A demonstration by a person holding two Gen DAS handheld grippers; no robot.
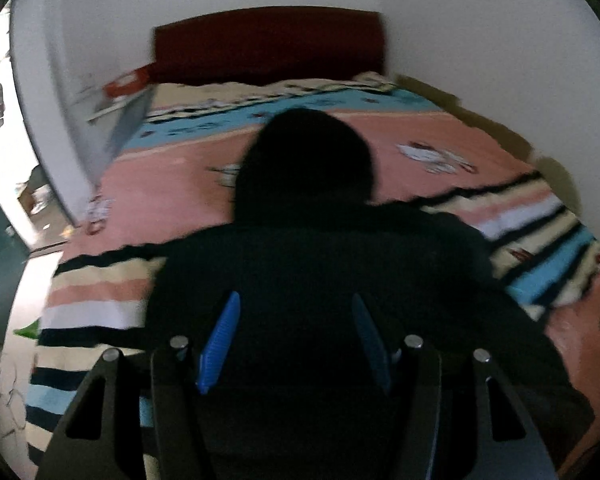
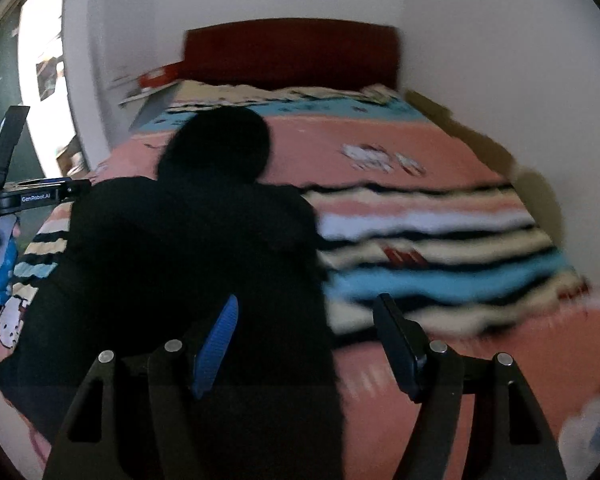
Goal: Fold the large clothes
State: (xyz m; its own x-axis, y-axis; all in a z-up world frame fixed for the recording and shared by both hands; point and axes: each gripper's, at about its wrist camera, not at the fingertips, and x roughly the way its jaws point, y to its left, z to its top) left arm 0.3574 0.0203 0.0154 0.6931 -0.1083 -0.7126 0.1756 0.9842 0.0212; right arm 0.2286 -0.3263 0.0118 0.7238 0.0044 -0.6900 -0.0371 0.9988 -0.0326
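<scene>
Black hooded garment (image 1: pixel 340 264) lies flat on the bed, hood (image 1: pixel 304 160) toward the dark red headboard (image 1: pixel 268 46), body toward the foot where the person stands. In the right wrist view the same garment (image 2: pixel 188 264) fills the left half of the bed. Judgement: spread this way so the whole outline can be reached from the foot end before a fold is made.

Left gripper (image 1: pixel 296 344): blue-padded fingers (image 1: pixel 220 344) stand apart above the lower body of the garment, nothing between them, no cloth pinched. Released.

Right gripper (image 2: pixel 312 344): fingers parted as well, 1 over the garment's right edge, the other over bare bedding. Nothing grasped. Judgement: both tools hang clear, so no fold is in hand at this moment; next grasp likely a hem or sleeve, though black-on-black hides where the sleeves lie.

The left gripper also shows at the left edge of the right wrist view (image 2: pixel 4 240), beside the garment.

Underneath: striped cartoon-print bedspread (image 1: pixel 512 184), pink, blue, cream and black. Both views are motion-blurred. White wall (image 1: pixel 460 20) behind the headboard.
</scene>
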